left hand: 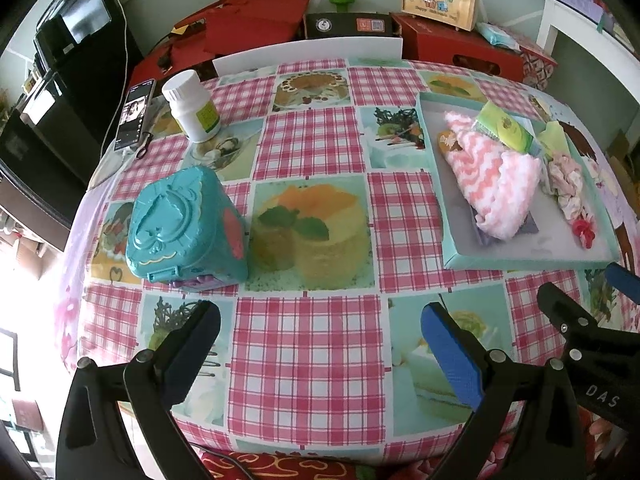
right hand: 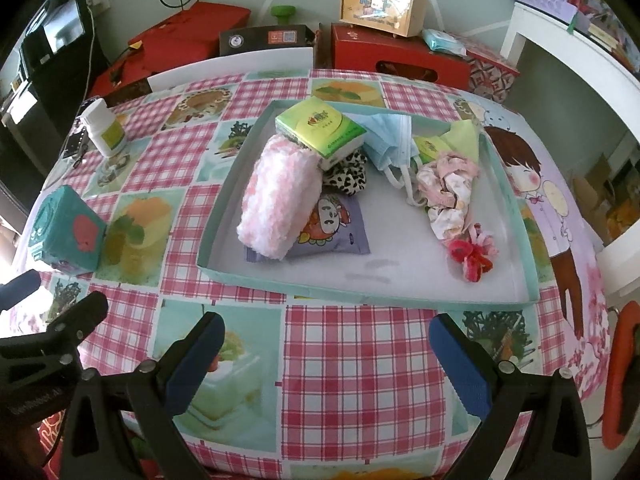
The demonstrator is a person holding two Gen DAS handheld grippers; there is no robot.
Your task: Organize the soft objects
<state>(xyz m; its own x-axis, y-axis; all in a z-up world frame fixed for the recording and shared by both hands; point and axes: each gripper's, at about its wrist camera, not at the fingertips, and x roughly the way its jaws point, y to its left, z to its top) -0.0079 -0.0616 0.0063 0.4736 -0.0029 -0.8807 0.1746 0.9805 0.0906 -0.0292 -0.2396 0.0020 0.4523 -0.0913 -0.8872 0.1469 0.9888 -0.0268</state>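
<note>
Both grippers hover above the near edge of the table, over the checked tablecloth [right hand: 344,360]. Left gripper [left hand: 320,354]: jaws spread wide, nothing between them. Right gripper [right hand: 326,364]: jaws likewise wide apart, nothing held; its blue-padded fingers [right hand: 466,372] point toward the tray. The shallow tray [right hand: 360,294] sits on the right half of the table, with all the soft items inside it. Pink-and-white fluffy towel [right hand: 276,200] lies rolled at the tray's left side, on top of a purple snack packet [right hand: 332,228]. Green tissue pack [right hand: 322,130] rests at the far end, tilted, touching the towel and overlapping a leopard-print cloth [right hand: 346,180]. Blue face mask [right hand: 386,140] lies just right of the tissue pack. A crumpled pale pink cloth [right hand: 446,194] lies on the right side; a red and pink hair tie [right hand: 472,252] sits just in front of it. Outside the tray, well apart on the left: teal toy case [left hand: 184,228], white bottle [left hand: 194,106], and a phone [left hand: 134,114] beside the bottle.
</note>
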